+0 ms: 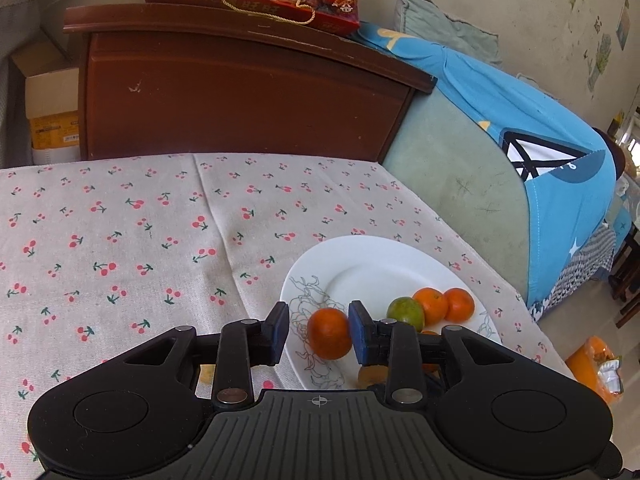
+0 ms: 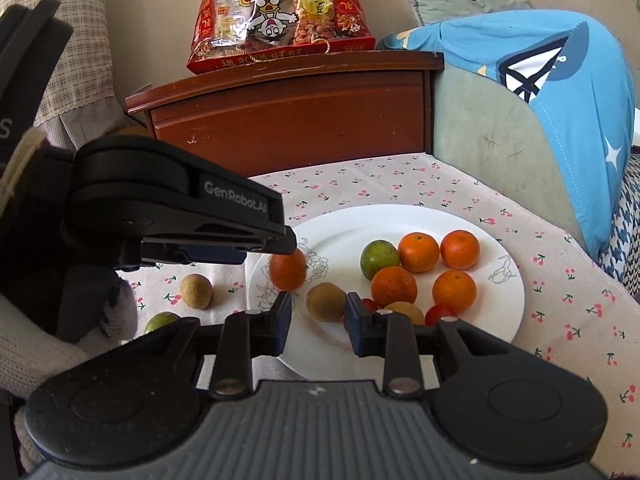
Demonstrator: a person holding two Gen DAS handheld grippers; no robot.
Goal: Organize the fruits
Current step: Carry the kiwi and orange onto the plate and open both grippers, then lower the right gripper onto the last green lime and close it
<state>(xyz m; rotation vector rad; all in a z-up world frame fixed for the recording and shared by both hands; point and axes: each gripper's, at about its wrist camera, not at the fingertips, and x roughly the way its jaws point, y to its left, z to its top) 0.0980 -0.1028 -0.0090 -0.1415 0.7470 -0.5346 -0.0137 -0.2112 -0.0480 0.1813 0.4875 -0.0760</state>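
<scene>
Release is the step in hand, by my reading: the left gripper [image 1: 318, 320] has its jaws part-way apart around an orange mandarin [image 1: 329, 334]. The fruit sits between the pads, against the right-hand one, with a sliver of daylight on the left, so nothing is clamping it. Just under the fingertips is the near-left rim of the white plate [image 1: 372, 256], and the mandarin seems to rest there, though the view from the right wrist hides its top behind the finger.

To finish well, widen the jaws a touch more so both pads clear the skin, then draw the tool straight back and up along its own line. A sideways sweep would nudge the fruit off the sloping rim onto the cherry-print cloth [image 1: 120, 240]. Ahead and to the right of the fingers, a green citrus [image 1: 406, 314] and more oranges crowd the plate, so keep the tips short of them.

The right gripper [image 2: 318, 312] hangs with a narrow gap and nothing in it; a brown fruit [image 2: 325, 302] lies on the plate just beyond its tips. To its left, off the plate, a second brown fruit [image 2: 195, 291] and a green one [image 2: 160, 322] wait on the cloth
</scene>
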